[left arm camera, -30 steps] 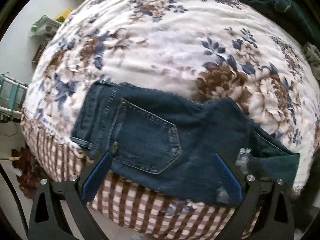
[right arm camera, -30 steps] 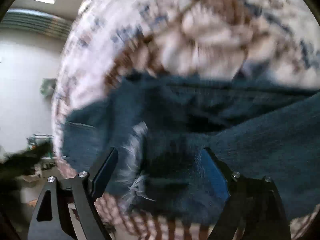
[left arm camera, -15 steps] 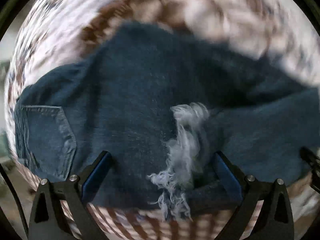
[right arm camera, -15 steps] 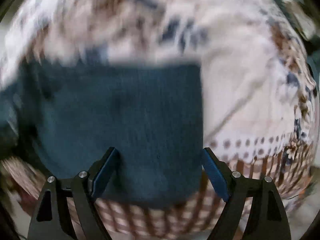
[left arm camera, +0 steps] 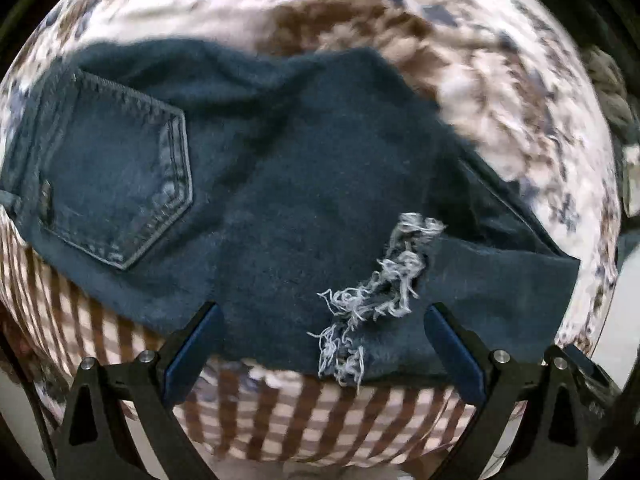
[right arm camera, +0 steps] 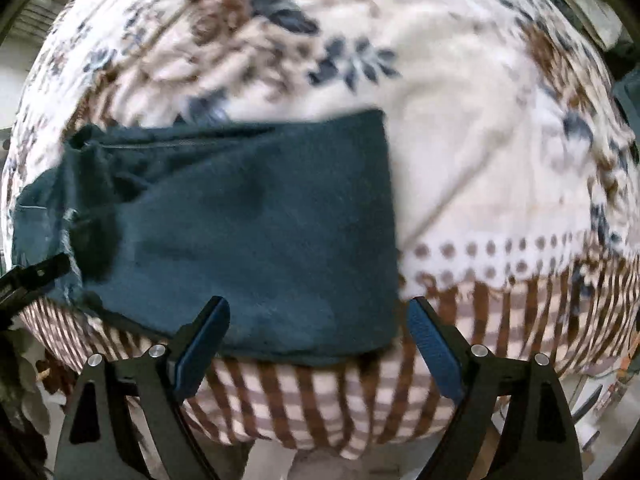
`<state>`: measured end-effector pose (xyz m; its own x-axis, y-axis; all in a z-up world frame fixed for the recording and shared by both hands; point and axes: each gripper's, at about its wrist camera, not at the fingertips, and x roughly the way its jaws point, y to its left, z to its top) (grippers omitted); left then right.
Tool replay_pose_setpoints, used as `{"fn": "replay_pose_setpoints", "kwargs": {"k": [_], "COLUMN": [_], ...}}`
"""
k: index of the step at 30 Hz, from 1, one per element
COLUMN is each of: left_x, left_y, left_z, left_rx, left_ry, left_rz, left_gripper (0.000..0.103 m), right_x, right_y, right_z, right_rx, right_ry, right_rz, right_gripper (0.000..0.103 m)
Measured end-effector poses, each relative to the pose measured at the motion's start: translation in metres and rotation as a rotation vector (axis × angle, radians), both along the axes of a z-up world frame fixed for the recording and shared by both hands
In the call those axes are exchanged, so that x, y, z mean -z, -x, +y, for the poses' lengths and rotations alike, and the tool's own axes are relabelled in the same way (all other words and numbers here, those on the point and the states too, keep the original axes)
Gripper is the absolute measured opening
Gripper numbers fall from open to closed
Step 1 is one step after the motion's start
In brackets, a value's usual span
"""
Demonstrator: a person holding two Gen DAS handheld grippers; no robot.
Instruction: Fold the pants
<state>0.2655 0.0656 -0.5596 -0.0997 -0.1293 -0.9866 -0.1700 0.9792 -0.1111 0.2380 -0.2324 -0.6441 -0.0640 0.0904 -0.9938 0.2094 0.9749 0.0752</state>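
Dark blue jeans (left arm camera: 300, 200) lie folded lengthwise along the near edge of a floral bed cover (left arm camera: 500, 100). In the left wrist view a back pocket (left arm camera: 120, 184) sits at the left and a frayed rip (left arm camera: 372, 292) shows right of centre. My left gripper (left arm camera: 322, 312) hangs open just above the jeans' near edge, beside the rip, gripping nothing. In the right wrist view the leg end of the jeans (right arm camera: 260, 232) lies flat. My right gripper (right arm camera: 317, 304) hovers over its near right corner with its jaws opening and its pads off the cloth.
The cover's brown checked border (right arm camera: 320, 400) drops over the bed's near side to the floor. Bare floral cover (right arm camera: 480, 140) stretches right of the leg end. A grey knitted item (left arm camera: 608, 84) lies at the far right. A black part of the other tool (right arm camera: 36, 276) shows at the left.
The left gripper has come down closer to the jeans and shifted from the pocket toward the frayed rip. The right gripper has travelled along the leg to its end.
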Motion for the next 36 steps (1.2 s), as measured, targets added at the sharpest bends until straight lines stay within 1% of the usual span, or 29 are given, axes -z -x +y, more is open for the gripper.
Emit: {"fn": "replay_pose_setpoints", "kwargs": {"k": [1,3,4,5,7,9,10,11,13,16,19,21,24,25,27,28,30,32,34,36], "left_x": [0.01,0.028,0.035,0.036,0.031,0.032,0.034,0.034,0.042,0.048,0.047,0.047,0.036,0.029,0.005,-0.016,-0.041,-0.061,-0.065,-0.056], "left_y": [0.0,0.006,0.011,0.016,0.019,0.02,0.017,0.018,0.01,0.004,0.003,0.007,-0.007,-0.012,-0.016,-0.017,-0.015,-0.008,0.011,0.032], "left_z": [-0.002,-0.01,-0.014,-0.017,-0.018,-0.018,-0.017,-0.007,-0.004,0.001,0.006,0.01,0.013,0.014,0.026,0.041,0.073,0.118,0.164,0.209], "left_rx": [0.015,0.067,0.115,0.151,0.167,0.16,0.157,0.156,0.15,0.131,0.096,0.093,0.081,0.061,0.003,-0.055,-0.161,-0.299,-0.439,-0.574], "left_ry": [-0.056,-0.112,-0.138,-0.15,-0.149,-0.139,-0.13,-0.124,-0.106,-0.09,-0.097,-0.102,-0.08,-0.063,-0.016,0.01,0.056,0.075,0.076,0.071], "left_rz": [0.025,0.046,0.043,0.021,-0.013,-0.01,0.0,0.006,0.018,0.015,-0.017,-0.009,0.013,0.003,-0.052,-0.093,-0.137,-0.17,-0.192,-0.188], "left_gripper": [0.103,0.103,0.103,0.103,0.103,0.103,0.103,0.103,0.103,0.103,0.103,0.103,0.103,0.1,0.095,0.095,0.095,0.095,0.095,0.095], "right_x": [0.001,0.008,0.01,0.013,0.023,0.034,0.044,0.048,0.056,0.066,0.067,0.067,0.064,0.06,0.046,0.038,0.023,0.005,-0.016,-0.034], "right_y": [-0.002,-0.007,-0.007,-0.007,-0.006,-0.003,-0.003,-0.004,-0.006,-0.009,-0.01,-0.009,-0.013,-0.012,-0.009,-0.005,0.0,0.004,0.007,0.01], "right_z": [0.004,0.009,0.011,0.012,0.016,0.021,0.022,0.021,0.013,0.001,-0.01,-0.014,-0.02,-0.023,-0.03,-0.03,-0.036,-0.038,-0.031,-0.031], "right_rx": [-0.014,-0.029,-0.036,-0.051,-0.103,-0.134,-0.149,-0.15,-0.14,-0.117,-0.099,-0.092,-0.099,-0.098,-0.09,-0.08,-0.049,-0.015,0.01,0.023], "right_ry": [0.011,0.011,0.022,0.034,0.08,0.115,0.13,0.137,0.136,0.1,0.089,0.094,0.094,0.091,0.092,0.083,0.042,-0.017,-0.074,-0.102], "right_rz": [0.0,0.022,0.031,0.042,0.074,0.089,0.106,0.114,0.125,0.155,0.157,0.168,0.191,0.196,0.186,0.178,0.171,0.159,0.125,0.097], "right_gripper": [0.091,0.091,0.091,0.091,0.092,0.093,0.096,0.097,0.103,0.103,0.103,0.103,0.103,0.103,0.103,0.103,0.103,0.103,0.103,0.103]}}
